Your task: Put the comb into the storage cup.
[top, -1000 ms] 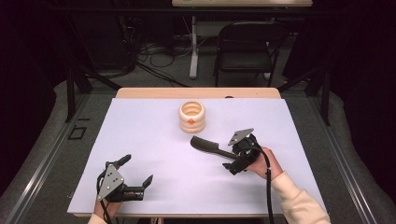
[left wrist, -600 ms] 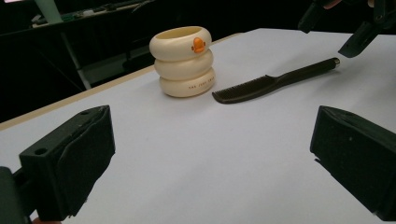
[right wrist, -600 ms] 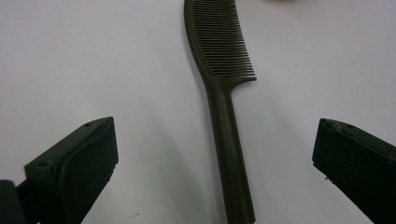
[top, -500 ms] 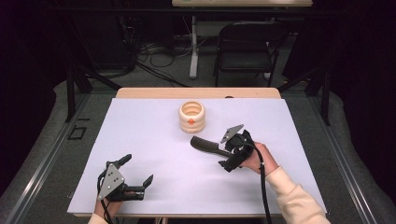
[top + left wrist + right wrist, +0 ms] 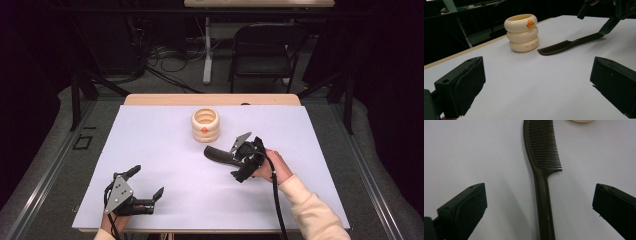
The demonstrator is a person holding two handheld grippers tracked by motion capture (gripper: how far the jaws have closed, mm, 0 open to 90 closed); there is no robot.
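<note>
A dark comb (image 5: 218, 154) lies flat on the white table top (image 5: 150, 140), its teeth end pointing left, toward a cream ribbed cup (image 5: 205, 124) with an orange mark. My right gripper (image 5: 234, 160) hovers over the comb's handle end. In the right gripper view the handle (image 5: 544, 202) runs up between the two wide-apart jaws of that gripper (image 5: 541, 203), which is open and touches nothing. My left gripper (image 5: 146, 182) rests open near the front left edge, holding nothing. Its own view looks across at the cup (image 5: 522, 32), the comb (image 5: 569, 45) and the right gripper (image 5: 609, 17).
A wooden strip (image 5: 210, 99) borders the table's far side. Beyond it stand a dark chair (image 5: 265, 50) and floor cables. Each gripper trails a black cable toward the person's sleeve (image 5: 310, 215).
My right gripper has moved left, and its open jaws now straddle the comb's handle. The left gripper, comb and cup have stayed put.
</note>
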